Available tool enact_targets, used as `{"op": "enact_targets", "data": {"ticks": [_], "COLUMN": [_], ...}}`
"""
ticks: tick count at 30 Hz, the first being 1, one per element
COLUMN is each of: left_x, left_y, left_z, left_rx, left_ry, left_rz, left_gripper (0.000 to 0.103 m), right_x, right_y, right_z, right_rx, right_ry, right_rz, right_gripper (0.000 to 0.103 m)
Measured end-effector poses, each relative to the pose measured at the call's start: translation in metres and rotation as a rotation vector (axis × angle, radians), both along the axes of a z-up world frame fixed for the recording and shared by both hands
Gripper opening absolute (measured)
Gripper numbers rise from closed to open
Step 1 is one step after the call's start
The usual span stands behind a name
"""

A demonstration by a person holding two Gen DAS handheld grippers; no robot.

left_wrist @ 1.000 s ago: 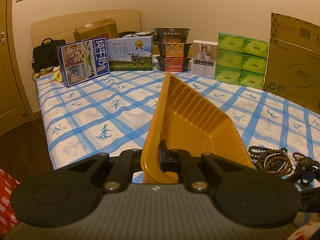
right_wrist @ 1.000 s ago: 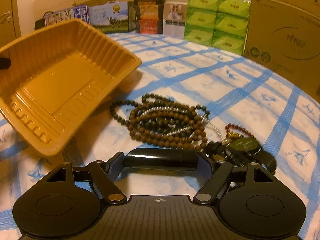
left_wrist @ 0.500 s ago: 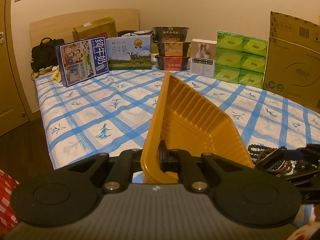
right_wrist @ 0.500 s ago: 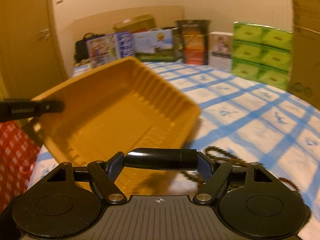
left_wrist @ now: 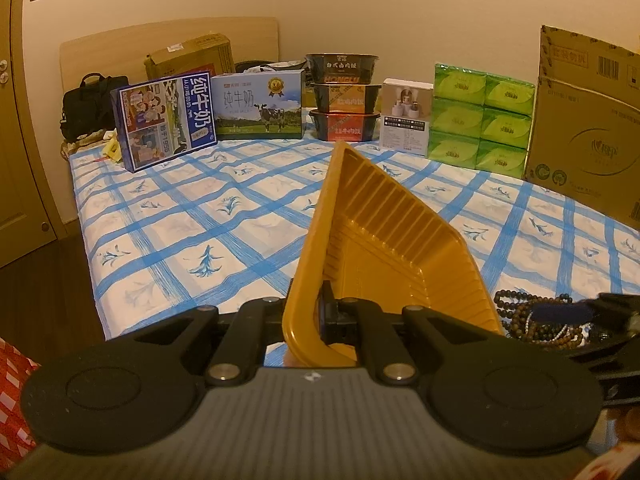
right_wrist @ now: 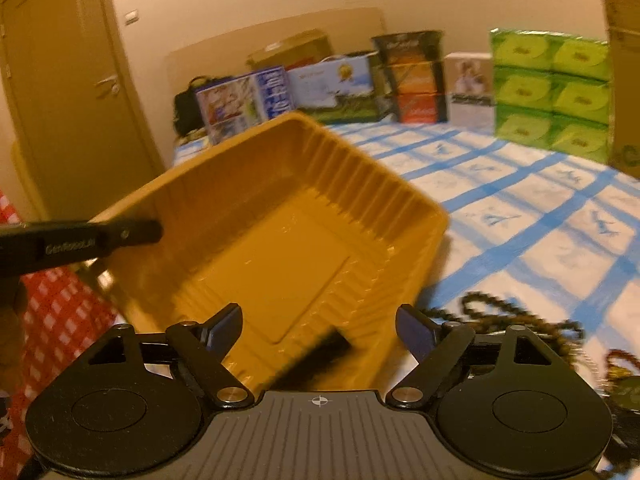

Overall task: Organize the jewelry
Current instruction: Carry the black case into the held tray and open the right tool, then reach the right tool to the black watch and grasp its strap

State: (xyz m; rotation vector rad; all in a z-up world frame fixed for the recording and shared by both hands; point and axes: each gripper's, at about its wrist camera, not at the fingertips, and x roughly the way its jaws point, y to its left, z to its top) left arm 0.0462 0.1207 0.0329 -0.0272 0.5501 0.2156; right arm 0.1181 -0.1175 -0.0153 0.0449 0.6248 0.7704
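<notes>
The left gripper (left_wrist: 320,320) is closed on the near wall of the yellow plastic tray (left_wrist: 380,248), pinching the rim between its pads so that the tray stands tilted, its open side turned to the right toward the bead necklaces (left_wrist: 536,320); this tilt is judged to present the tray mouth as a low target for loading. The right gripper (right_wrist: 318,330) hangs just in front of the tray's near right corner with its jaws opening wide and nothing visible between them; a dark blurred shape lies on the ribbed tray wall just beyond them, and what it is cannot be told. The jewelry remains outside the tray: the bead strands lie heaped on the blue-checked bedsheet (left_wrist: 208,216) just right of the tray, with a dark watch-like item (right_wrist: 628,392) at the far right edge of the right wrist view. Open sheet extends far and left of the tray. The far edge is lined with milk cartons (left_wrist: 256,106), stacked bowls (left_wrist: 344,96), green tissue packs (left_wrist: 480,120) and a cardboard box (left_wrist: 588,128), all well apart from the work area. The near left mattress edge drops to the floor, so the tray should be kept inboard.
</notes>
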Motion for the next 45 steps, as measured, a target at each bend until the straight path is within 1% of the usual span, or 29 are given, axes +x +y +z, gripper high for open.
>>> {"op": "enact_targets", "data": {"ticks": [3,7,12,14,17,21,22,24,26,28,31,34,36,38,40,42,43,44,45], "left_x": [0.0,0.0,0.0,0.001,0.0,0.0,0.0,0.0,0.0,0.0,0.0,0.0,0.001,0.0,0.0,0.0,0.0,0.0,-0.001], "left_y": [-0.001,-0.002,-0.002,-0.001,-0.002,-0.001,-0.001,-0.001,-0.001,-0.001,0.0,-0.001,-0.001,0.0,0.0,0.0,0.0,0.001,0.001], "left_z": [-0.001,-0.001,0.0,0.0,-0.001,-0.001,-0.001,-0.001,-0.001,-0.001,-0.001,-0.001,-0.001,-0.001,-0.001,-0.001,-0.001,-0.001,-0.001], "left_rx": [-0.002,0.0,0.002,-0.002,-0.002,-0.002,-0.002,-0.001,-0.004,-0.004,-0.005,-0.004,-0.005,-0.007,-0.006,-0.006,-0.006,-0.007,-0.008], "left_ry": [0.003,0.005,0.004,0.004,0.007,0.009,0.01,0.01,0.01,0.01,0.01,0.01,0.011,0.012,0.012,0.012,0.012,0.012,0.012], "left_rz": [0.001,-0.001,0.0,0.002,0.003,0.004,0.004,0.005,0.007,0.007,0.006,0.007,0.007,0.008,0.008,0.009,0.009,0.01,0.01], "left_gripper": [0.006,0.006,0.006,0.006,0.006,0.006,0.006,0.006,0.006,0.006,0.006,0.006,0.006,0.006,0.006,0.006,0.006,0.006,0.006], "right_x": [-0.007,-0.02,-0.027,-0.027,-0.026,-0.023,-0.023,-0.024,-0.023,-0.02,-0.014,-0.009,-0.005,-0.002,-0.002,-0.005,-0.007,-0.008,-0.01], "right_y": [-0.02,-0.061,-0.118,-0.132,-0.148,-0.152,-0.15,-0.148,-0.144,-0.137,-0.129,-0.122,-0.119,-0.119,-0.122,-0.124,-0.126,-0.125,-0.125], "right_z": [0.004,0.001,-0.016,-0.021,-0.025,-0.024,-0.025,-0.024,-0.024,-0.025,-0.031,-0.039,-0.046,-0.051,-0.053,-0.05,-0.048,-0.046,-0.045], "right_rx": [-0.022,-0.095,-0.193,-0.216,-0.223,-0.226,-0.226,-0.204,-0.198,-0.209,-0.264,-0.343,-0.392,-0.419,-0.421,-0.419,-0.414,-0.412,-0.413], "right_ry": [-0.031,-0.062,-0.035,-0.02,-0.01,-0.03,-0.033,-0.036,-0.04,-0.033,-0.027,-0.049,-0.044,-0.032,-0.024,-0.028,-0.027,-0.028,-0.027], "right_rz": [-0.074,-0.188,-0.387,-0.433,-0.471,-0.464,-0.455,-0.432,-0.405,-0.368,-0.33,-0.309,-0.285,-0.271,-0.275,-0.281,-0.282,-0.279,-0.277], "right_gripper": [0.084,0.084,0.084,0.084,0.083,0.083,0.081,0.067,0.062,0.06,0.059,0.059,0.059,0.059,0.051,0.025,0.02,0.017,0.016]}}
